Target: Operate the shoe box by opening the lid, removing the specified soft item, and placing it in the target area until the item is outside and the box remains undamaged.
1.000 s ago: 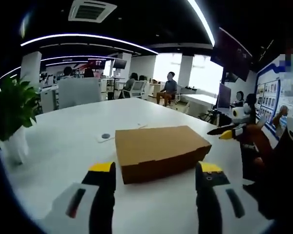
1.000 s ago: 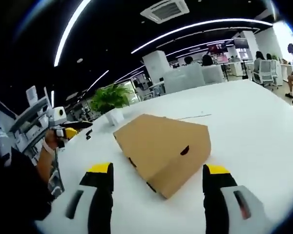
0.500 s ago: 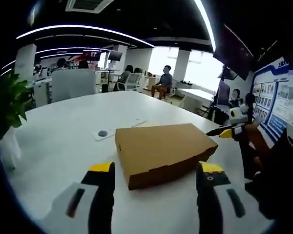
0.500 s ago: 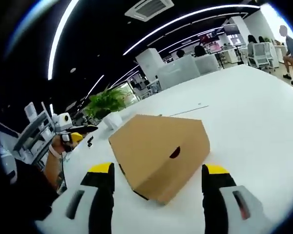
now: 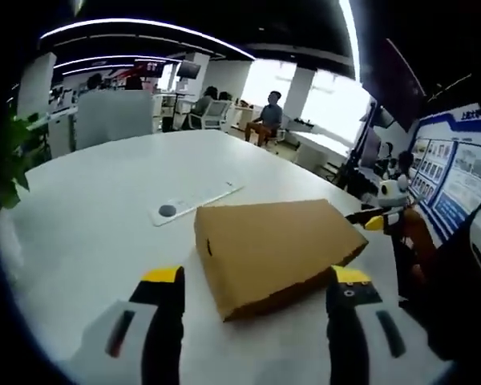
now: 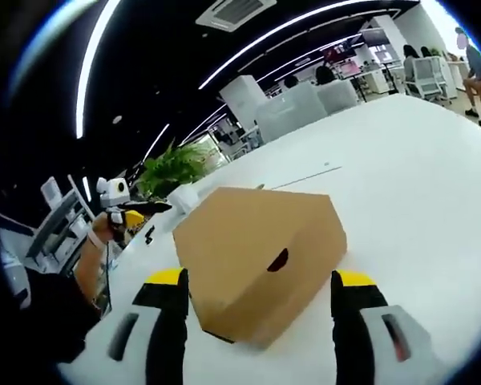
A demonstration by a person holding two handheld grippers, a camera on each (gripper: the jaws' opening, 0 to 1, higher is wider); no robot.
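Yellow-tipped jaws of the left gripper (image 5: pixel 255 282) stand spread, empty; likewise the right gripper (image 6: pixel 256 285); just ahead of both lies the shoe box (image 5: pixel 276 246), plain brown cardboard, lid shut, flat on the white surface (image 5: pixel 88 216).

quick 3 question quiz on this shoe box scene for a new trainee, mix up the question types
1. True or false: the shoe box lid is shut.
2. The right tool is: A) open, B) shut on the box, C) holding a soft item.
3. Fill in: the box rests on a white ____.

Key:
1. True; no flap is raised in either view.
2. A; its jaws stand apart on either side of the box's near end, as do those of the left tool.
3. table
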